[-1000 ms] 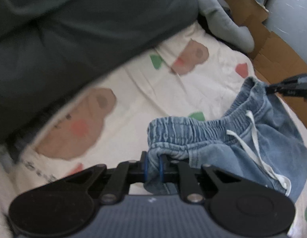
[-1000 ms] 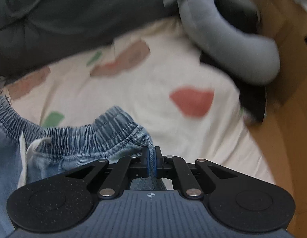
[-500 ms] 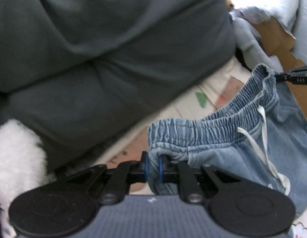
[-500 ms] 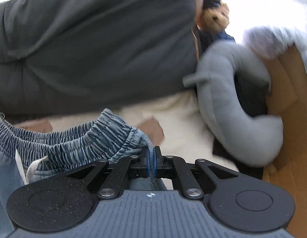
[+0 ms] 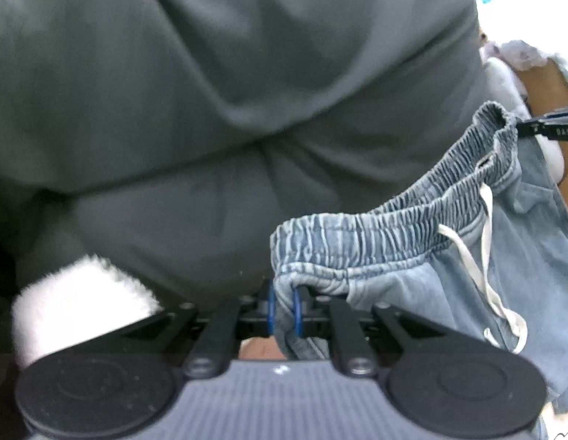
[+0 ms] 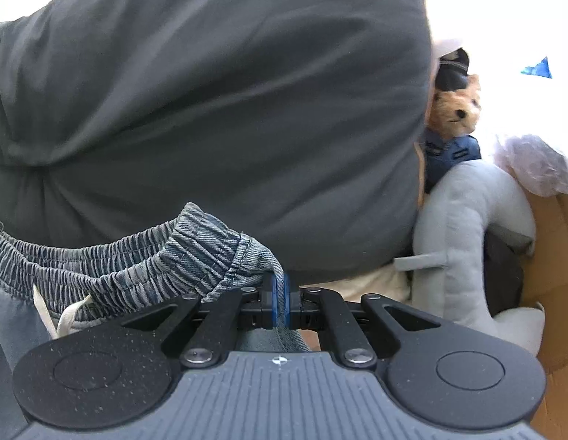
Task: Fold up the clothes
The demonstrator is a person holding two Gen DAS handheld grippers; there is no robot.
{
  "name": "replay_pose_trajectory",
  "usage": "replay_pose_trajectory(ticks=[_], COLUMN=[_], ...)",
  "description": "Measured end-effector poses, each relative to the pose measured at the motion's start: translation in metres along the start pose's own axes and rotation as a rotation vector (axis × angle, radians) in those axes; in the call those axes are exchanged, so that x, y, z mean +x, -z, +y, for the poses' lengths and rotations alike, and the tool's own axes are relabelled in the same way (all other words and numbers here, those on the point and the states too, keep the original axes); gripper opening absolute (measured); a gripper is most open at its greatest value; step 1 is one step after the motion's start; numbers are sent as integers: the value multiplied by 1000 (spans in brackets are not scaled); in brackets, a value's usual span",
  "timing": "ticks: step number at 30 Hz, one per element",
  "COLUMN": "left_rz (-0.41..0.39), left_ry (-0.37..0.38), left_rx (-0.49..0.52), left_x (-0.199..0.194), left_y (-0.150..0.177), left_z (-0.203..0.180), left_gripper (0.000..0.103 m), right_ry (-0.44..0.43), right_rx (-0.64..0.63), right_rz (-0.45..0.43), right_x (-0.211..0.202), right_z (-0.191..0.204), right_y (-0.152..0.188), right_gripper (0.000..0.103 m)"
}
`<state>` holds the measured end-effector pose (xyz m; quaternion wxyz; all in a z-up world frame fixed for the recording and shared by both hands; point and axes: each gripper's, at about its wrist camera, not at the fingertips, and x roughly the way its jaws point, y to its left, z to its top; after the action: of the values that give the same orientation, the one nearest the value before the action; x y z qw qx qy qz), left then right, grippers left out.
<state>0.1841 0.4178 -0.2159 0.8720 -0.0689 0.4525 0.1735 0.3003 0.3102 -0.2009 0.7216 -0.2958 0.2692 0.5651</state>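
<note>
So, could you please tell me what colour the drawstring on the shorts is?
The drawstring is off-white against the light blue denim shorts; the left wrist view shows it best.

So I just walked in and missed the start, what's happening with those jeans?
A person is folding clothes with a gripper in each hand. The left gripper and the right gripper are each clamped on an end of the elastic waistband of the light denim pants, which hang stretched between them in front of a big dark grey cushion. The white drawstring dangles loose. No fold is made yet.
</note>
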Motion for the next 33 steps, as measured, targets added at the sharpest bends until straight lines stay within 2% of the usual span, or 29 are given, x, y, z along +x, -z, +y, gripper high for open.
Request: replay_pose_trajectory(ticks=[4,7,8,9,11,13,14,16,19,25,28,30,32,33], left_rz=[99,221,245,267,270,264,259,238,193,110,71,91,165,209], left_ry=[2,-53,-47,-41,-25,-44,-51,-45,-34,1,57,108,133,119], left_rx=[-17,-13,-17,-20,-6,17,26,27,13,11,15,28,89,134], left_x=[45,81,85,89,85,79,75,67,58,65,76,86,101,110], left_y=[15,30,35,41,50,57,59,60,51,28,21,21,28,34], left_z=[1,-3,-3,-3,-4,-3,-2,-1,-1,-16,-31,-42,-55,-60], left_gripper=[13,15,14,16,22,31,31,32,40,42,53,54,53,51], right_ry=[1,-14,-14,-8,-7,-26,-27,-30,-39,-39,-46,-47,-48,-48], right_rx=[4,28,33,38,48,42,30,13,42,128,182,207,230,242], right_rz=[77,178,192,184,169,159,161,163,163,166,172,179,185,187], right_x=[36,67,71,69,64,55,51,43,31,11,3,-2,-8,-11], right_z=[9,14,13,12,8,1,-2,-9,-29,-54,-65,-70,-72,-73], right_y=[10,24,29,33,41,48,51,58,72,95,111,124,139,146], right_gripper=[3,11,17,18,31,36,38,38,38,39,39,39,39,39])
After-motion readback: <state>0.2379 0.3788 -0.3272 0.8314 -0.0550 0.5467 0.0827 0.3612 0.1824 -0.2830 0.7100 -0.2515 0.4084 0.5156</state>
